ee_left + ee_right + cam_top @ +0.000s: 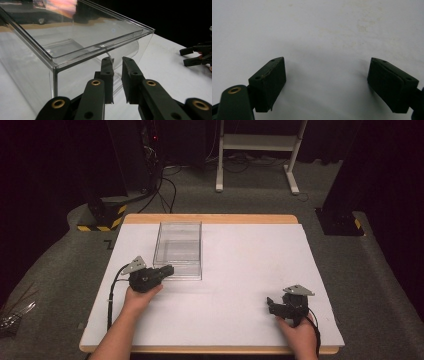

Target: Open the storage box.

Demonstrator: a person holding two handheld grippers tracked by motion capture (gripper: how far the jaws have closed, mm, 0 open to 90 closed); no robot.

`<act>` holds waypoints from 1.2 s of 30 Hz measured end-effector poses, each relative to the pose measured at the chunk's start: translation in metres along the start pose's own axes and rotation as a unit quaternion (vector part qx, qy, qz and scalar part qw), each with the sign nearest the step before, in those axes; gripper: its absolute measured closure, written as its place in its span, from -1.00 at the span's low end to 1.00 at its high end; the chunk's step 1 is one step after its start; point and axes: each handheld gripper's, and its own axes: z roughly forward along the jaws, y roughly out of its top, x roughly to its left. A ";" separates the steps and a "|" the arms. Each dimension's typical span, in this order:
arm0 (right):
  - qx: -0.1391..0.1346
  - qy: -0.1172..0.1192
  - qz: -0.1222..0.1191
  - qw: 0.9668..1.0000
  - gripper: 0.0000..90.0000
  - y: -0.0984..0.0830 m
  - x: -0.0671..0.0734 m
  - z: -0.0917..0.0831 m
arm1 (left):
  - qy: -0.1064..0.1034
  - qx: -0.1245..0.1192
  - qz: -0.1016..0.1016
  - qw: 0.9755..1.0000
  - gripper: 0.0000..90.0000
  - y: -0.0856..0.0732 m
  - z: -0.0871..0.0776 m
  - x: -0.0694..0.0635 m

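I count one clear plastic box and two grippers. The box is rectangular, transparent, open-topped, standing left of centre on the table. My left gripper clamps its near wall; my right gripper rests, jaws apart.

Both forearms are bare, no sleeves. The left gripper and right gripper are black, each topped by a grey three-cornered plate, trailing a black cable. Brass-coloured rivets stud the jaw arms.
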 end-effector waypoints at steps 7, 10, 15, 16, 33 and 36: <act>0.000 0.000 0.000 1.000 -0.65 0.000 0.000 0.000 | -0.005 0.001 0.003 1.000 0.79 -0.001 -0.002 -0.001; 0.000 0.000 -0.001 1.000 -0.65 0.000 0.000 0.000 | -0.006 0.000 0.002 1.000 0.79 -0.001 -0.003 -0.003; -0.001 0.000 -0.002 1.000 -0.64 0.000 0.000 0.000 | -0.009 -0.001 0.001 1.000 0.79 -0.004 -0.006 -0.005; -0.001 0.000 -0.002 1.000 -0.64 0.000 0.000 0.000 | -0.011 -0.002 0.002 1.000 0.79 -0.004 -0.006 -0.006; -0.002 0.001 -0.004 1.000 -0.63 0.000 0.000 0.000 | -0.022 0.004 0.008 1.000 0.81 -0.010 -0.019 -0.019; -0.002 0.001 -0.004 1.000 -0.63 0.000 0.000 0.000 | -0.024 0.005 0.008 1.000 0.81 -0.011 -0.021 -0.022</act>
